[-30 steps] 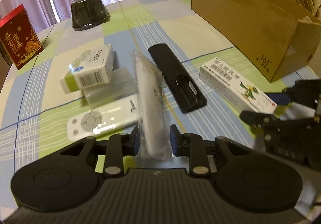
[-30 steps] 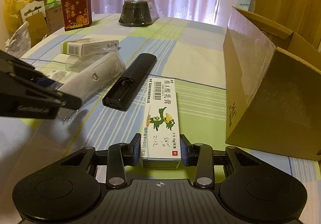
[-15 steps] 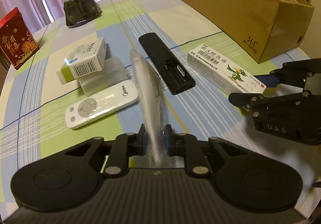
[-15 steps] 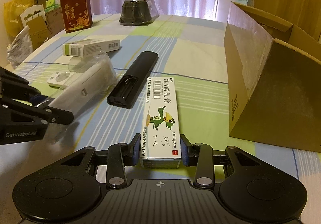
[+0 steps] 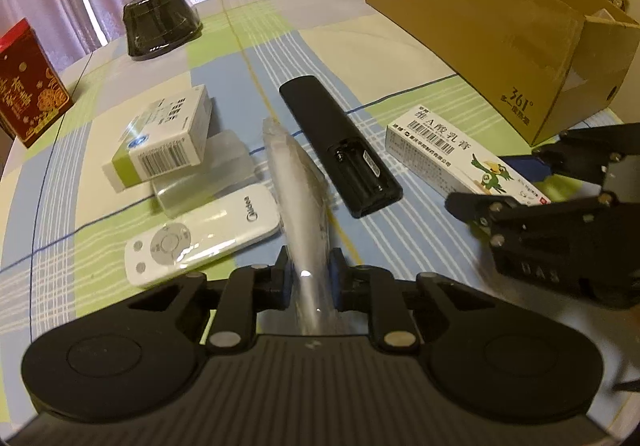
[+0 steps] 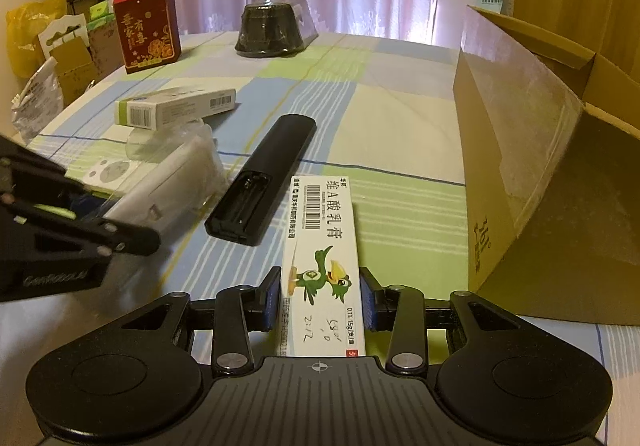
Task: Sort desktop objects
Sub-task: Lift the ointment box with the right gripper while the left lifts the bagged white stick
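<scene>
Left wrist view: our left hand-held gripper (image 5: 308, 278) is clamped on a long white remote in a plastic bag (image 5: 298, 182), whose long axis runs straight ahead from the jaws. Beside it on the left lies a smaller white remote (image 5: 202, 234), and beyond that a green and white box (image 5: 160, 138) resting on a clear plastic piece (image 5: 204, 170). Just to the right lies a black remote (image 5: 340, 150), its battery bay open, pointing the same way.

Right wrist view: our right hand-held gripper (image 6: 320, 298) is closed on the near end of a white ointment box (image 6: 322, 246) with a green bird on it, long axis straight ahead. The cardboard box (image 6: 520, 166), open at the top, stands close on the right of this box, well nearer the right hand than the left. We judge it the likely place for sorted things, though that is a guess. Its tall near wall stands in the way, so the ointment box would need lifting over the rim. The left hand-held gripper (image 6: 132, 238) sits near on the left, and the black remote (image 6: 264, 182) lies between the two.

Far across the checked surface (image 6: 400, 86) are a red box (image 6: 146, 30) and a dark wrapped bowl (image 6: 272, 30).
</scene>
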The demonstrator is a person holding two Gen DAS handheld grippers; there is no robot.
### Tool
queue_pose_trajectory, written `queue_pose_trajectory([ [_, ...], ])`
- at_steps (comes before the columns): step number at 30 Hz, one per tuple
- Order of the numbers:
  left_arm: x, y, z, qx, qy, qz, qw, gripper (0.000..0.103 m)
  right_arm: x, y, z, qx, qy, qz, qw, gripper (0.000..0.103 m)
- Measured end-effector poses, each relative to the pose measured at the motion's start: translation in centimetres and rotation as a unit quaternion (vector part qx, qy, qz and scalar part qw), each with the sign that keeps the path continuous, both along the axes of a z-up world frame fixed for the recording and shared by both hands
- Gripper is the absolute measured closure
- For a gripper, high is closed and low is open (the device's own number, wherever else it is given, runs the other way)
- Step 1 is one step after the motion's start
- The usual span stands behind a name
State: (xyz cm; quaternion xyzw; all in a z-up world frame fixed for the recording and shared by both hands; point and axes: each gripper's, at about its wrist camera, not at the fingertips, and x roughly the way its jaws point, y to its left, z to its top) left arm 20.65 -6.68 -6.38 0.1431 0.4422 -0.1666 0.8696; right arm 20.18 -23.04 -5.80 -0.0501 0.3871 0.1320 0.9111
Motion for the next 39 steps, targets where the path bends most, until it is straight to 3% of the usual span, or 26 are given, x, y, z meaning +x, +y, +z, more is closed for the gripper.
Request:
queue_pose_trajectory([
  [12, -4.9, 1.7, 1.9, -0.014, 0.01, 0.01, 0.9998, 0.092, -5.7, -1.4, 2.0, 0.018, 0.026, -0.026, 0.999, 0.065],
  [27, -10.6, 1.5, 6.5, -0.037, -0.009, 0.009, 0.9992, 0.092, -11.6, -1.9, 6.4, 0.035, 0.003, -0.06, 0.998, 0.065],
  [39, -12.6, 0.3, 8.9, -0.048, -0.03, 0.003, 0.9984, 0.092, -13.5, -2.6, 8.3, 0.036, -0.013, -0.078, 0.996, 0.065],
])
